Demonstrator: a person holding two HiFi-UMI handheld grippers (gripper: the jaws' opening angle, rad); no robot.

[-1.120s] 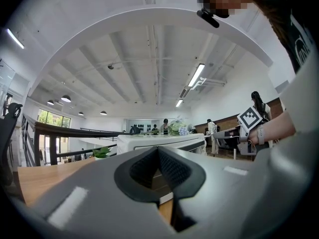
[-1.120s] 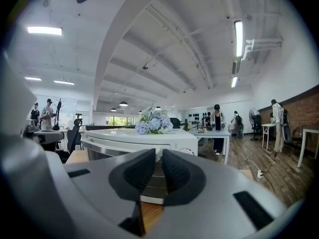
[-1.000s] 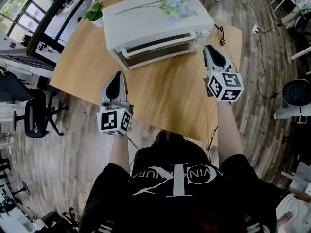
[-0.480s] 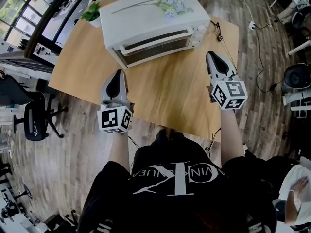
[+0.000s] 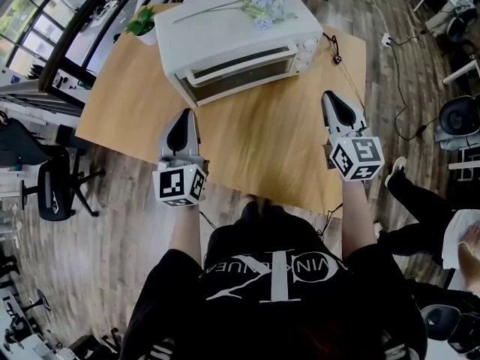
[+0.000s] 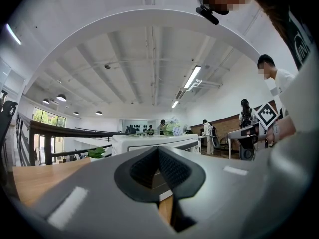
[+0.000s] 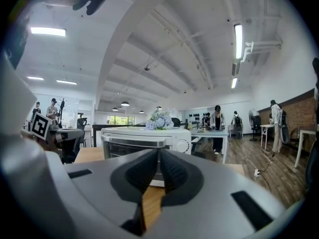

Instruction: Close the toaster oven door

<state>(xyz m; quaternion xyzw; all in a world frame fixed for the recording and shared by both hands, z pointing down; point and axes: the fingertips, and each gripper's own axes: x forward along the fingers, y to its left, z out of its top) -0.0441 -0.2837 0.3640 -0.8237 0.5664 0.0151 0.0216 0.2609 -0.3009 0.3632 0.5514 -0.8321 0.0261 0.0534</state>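
The white toaster oven (image 5: 240,36) stands at the far side of the wooden table (image 5: 262,145), and its glass door (image 5: 241,69) sits shut against the front. It also shows ahead as the oven (image 6: 149,142) in the left gripper view and the oven (image 7: 144,139) in the right gripper view. My left gripper (image 5: 184,116) is shut and empty, over the table's near left edge. My right gripper (image 5: 331,96) hovers near the right edge, short of the oven; its jaws are closing the last bit and the pads meet on nothing.
Pale artificial flowers (image 5: 266,6) lie on the oven's top, and a small green plant (image 5: 141,22) sits behind its left corner. A black cable (image 5: 339,51) runs off the table's right side. An office chair (image 5: 56,186) stands left; a person's legs (image 5: 420,193) are at the right.
My right gripper has drawn back from the oven's right corner toward the table's near edge. The left gripper has hardly moved. A person has stepped in at the right.
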